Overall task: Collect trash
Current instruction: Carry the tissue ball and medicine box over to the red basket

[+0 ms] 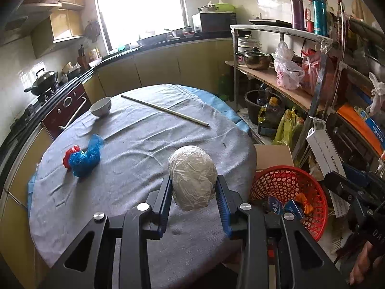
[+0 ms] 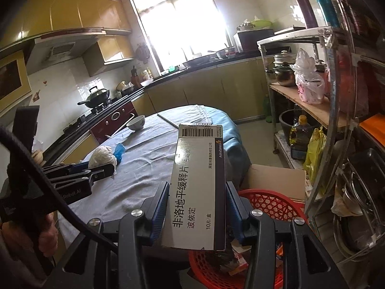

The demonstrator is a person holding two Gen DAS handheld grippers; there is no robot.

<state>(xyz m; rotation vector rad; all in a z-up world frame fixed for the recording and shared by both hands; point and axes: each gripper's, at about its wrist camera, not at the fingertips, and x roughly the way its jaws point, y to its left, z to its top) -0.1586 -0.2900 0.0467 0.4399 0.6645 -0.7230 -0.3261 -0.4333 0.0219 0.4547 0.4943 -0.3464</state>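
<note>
both tools are loaded: the left gripper (image 1: 193, 187) clamps a white plastic wad (image 1: 192, 178) above the table (image 1: 134, 144), the right gripper (image 2: 196, 202) clamps a medicine box (image 2: 198, 187). next, i reckon: release both over the red basket (image 1: 312, 207) at four o'clock.

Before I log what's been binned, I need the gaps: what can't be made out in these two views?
- Red basket contents: left wrist view shows only some wrappers; the right wrist view's medicine box and right gripper cover most.
- Ball of white plastic: what is wrapped inside is hidden.
- Blue and red plastic scraps: nearly hidden in the right wrist view behind the left gripper.
</note>
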